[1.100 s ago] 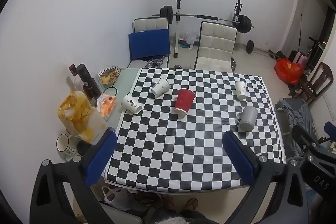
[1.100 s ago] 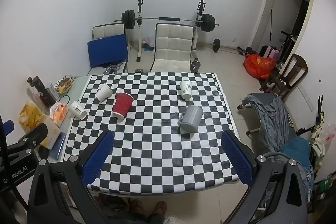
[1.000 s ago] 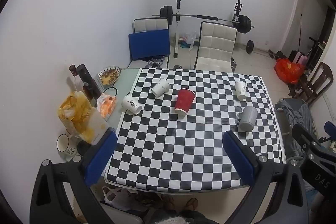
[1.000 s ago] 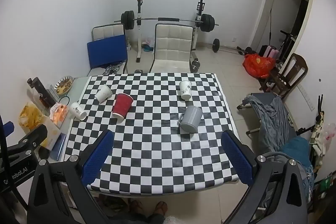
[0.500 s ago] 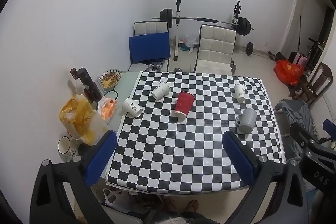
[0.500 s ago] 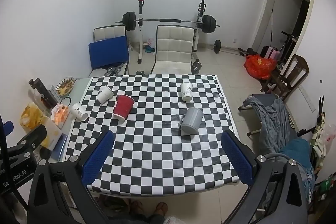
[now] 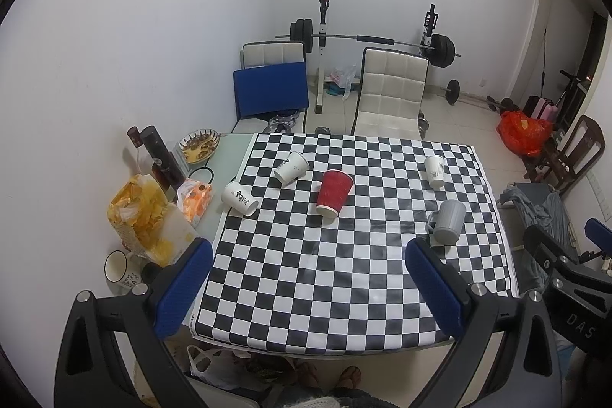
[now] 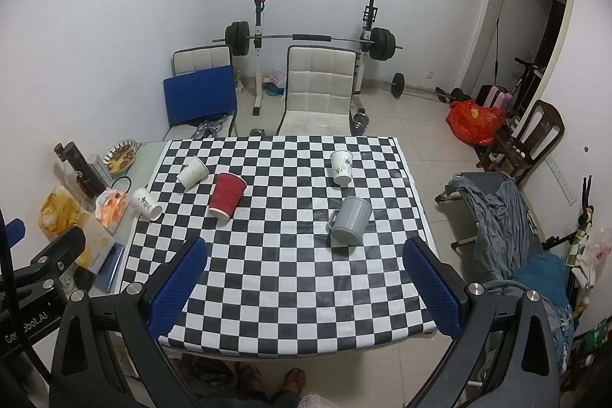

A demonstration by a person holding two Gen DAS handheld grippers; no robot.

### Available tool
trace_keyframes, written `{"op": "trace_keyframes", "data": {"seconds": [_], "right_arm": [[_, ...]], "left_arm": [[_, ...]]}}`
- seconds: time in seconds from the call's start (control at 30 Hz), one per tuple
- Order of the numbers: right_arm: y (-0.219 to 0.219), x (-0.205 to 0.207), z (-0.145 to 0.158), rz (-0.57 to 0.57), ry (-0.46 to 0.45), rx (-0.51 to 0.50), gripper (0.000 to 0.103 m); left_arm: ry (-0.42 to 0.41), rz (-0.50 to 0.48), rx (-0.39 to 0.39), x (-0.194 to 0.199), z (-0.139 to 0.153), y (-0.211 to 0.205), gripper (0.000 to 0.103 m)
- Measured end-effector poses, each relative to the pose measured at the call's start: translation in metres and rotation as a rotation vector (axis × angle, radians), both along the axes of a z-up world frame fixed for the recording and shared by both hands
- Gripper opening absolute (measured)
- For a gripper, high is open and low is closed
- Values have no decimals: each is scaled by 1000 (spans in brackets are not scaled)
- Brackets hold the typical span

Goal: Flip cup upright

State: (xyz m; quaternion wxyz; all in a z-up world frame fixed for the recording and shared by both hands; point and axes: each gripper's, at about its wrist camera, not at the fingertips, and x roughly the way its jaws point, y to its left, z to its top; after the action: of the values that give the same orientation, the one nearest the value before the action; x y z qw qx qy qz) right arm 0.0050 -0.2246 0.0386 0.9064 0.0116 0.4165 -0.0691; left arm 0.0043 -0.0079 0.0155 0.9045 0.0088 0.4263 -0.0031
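You hold both the left gripper [image 7: 306, 278] and right gripper [image 8: 306, 274] spread wide, empty, high above the inverted red ribbed paper cup [image 8: 227, 196], surveying before reaching.

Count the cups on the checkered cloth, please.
5. Red cup centre-left; white cup behind it to the left; printed white cup at the cloth's left edge; white cup far right; grey mug nearer right. Another mug sits off the cloth.
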Motion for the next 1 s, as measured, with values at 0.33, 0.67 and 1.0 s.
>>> {"op": "trace_keyframes", "data": {"seconds": [0.33, 0.67, 1.0], "right_arm": [[7, 3, 5, 3, 0, 1, 103], [5, 1, 4, 2, 1, 5, 103], [5, 1, 3, 0, 0, 5, 103]], "left_arm": [[1, 0, 0, 4, 14, -3, 103], [-8, 0, -4, 4, 13, -2, 103], [-11, -1, -9, 5, 16, -4, 103]]}}
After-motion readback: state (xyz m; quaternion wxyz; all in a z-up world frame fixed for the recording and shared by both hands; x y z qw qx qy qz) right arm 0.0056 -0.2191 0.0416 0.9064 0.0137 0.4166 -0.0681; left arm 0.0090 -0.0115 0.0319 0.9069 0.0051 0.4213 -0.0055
